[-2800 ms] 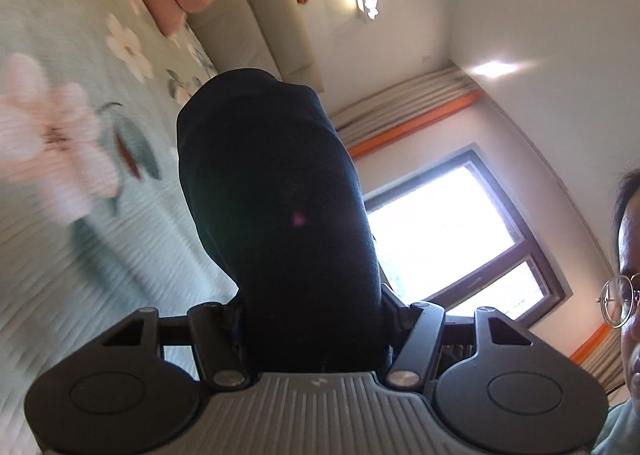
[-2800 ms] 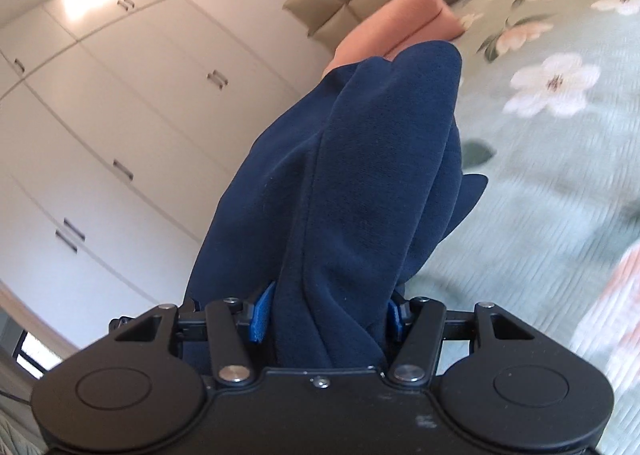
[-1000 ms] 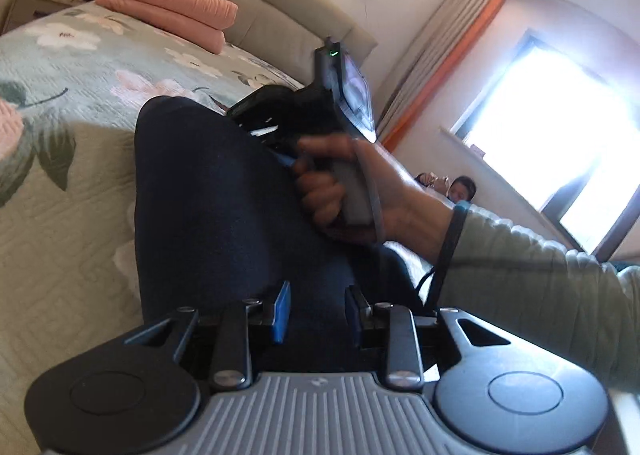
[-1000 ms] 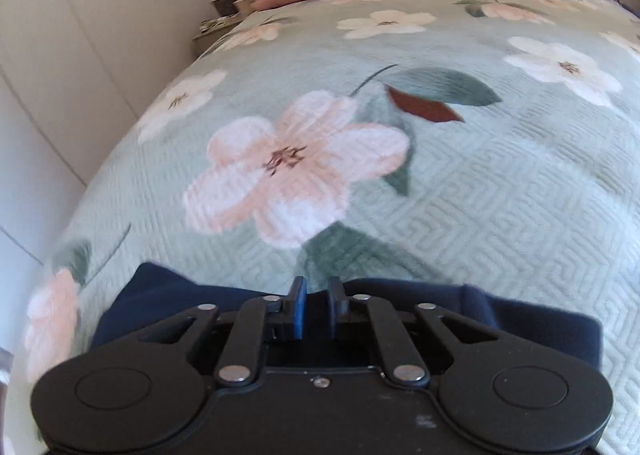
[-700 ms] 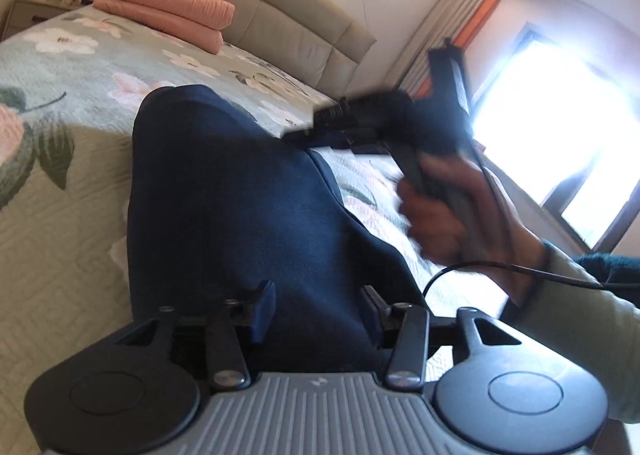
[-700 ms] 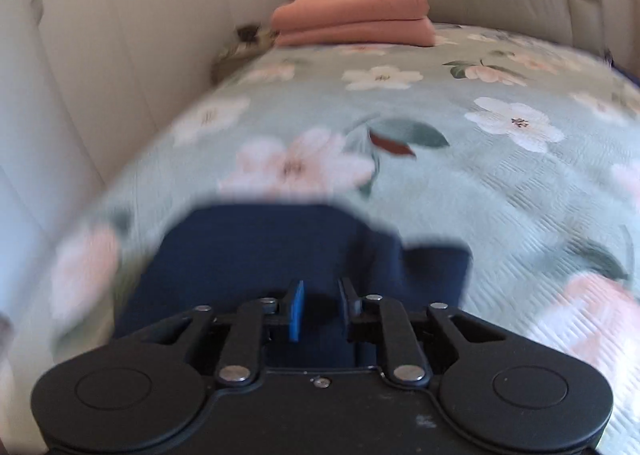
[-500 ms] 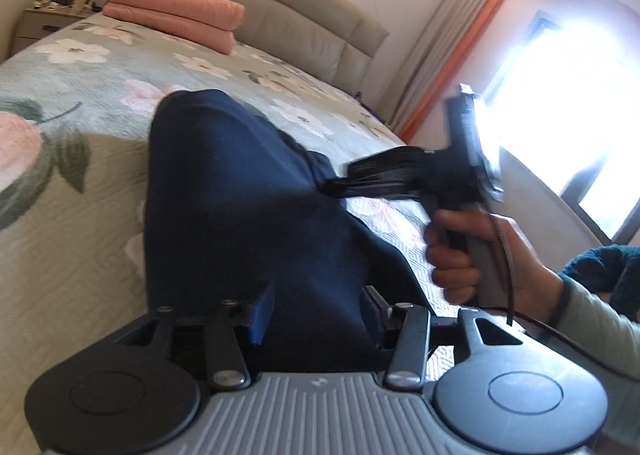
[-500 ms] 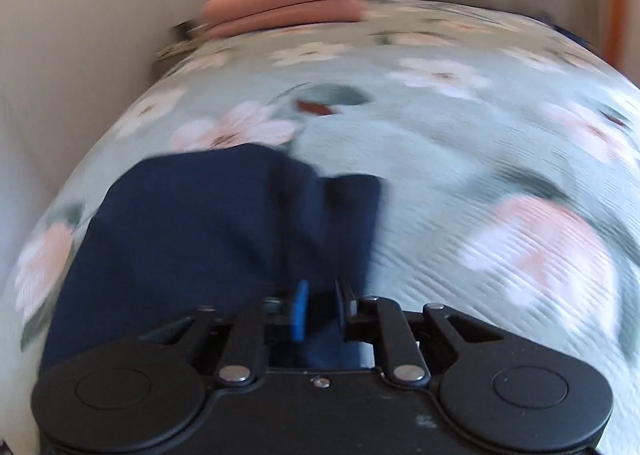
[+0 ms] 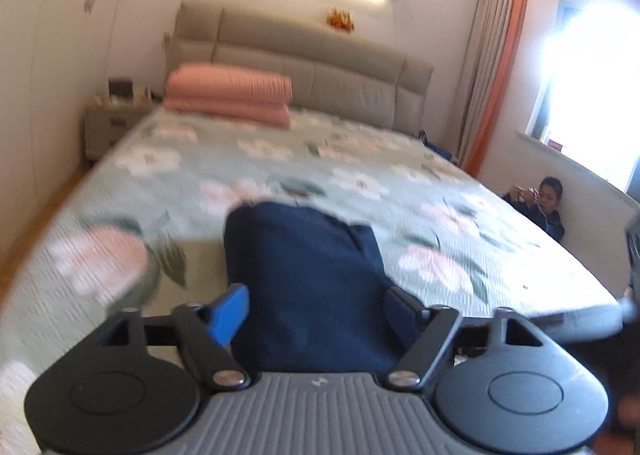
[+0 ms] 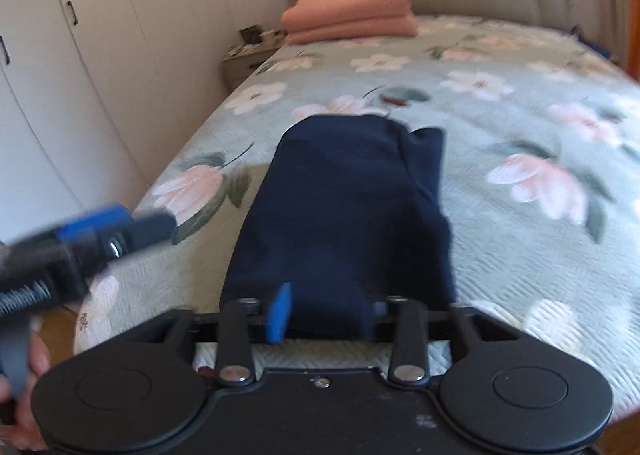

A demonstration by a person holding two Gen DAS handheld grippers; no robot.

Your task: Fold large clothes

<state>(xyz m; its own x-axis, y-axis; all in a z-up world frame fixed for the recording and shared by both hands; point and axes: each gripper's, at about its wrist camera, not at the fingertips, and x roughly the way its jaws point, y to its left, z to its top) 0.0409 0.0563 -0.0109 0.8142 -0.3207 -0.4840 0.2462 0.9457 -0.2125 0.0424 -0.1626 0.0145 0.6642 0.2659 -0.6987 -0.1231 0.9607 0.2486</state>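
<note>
Navy garment [image 10: 344,211] lies folded on the bed [image 10: 520,255]; both grippers, left [image 9: 316,309] and right [image 10: 326,315], are spread open holding nothing (fold looks done), so next probably a tidy-up.

No word, number or brand name can be read anywhere in either view. The only mark is a small pale emblem, too small to make out, on the ribbed grey housing of the left gripper [image 9: 315,315] at the bottom centre of the left wrist frame.
</note>
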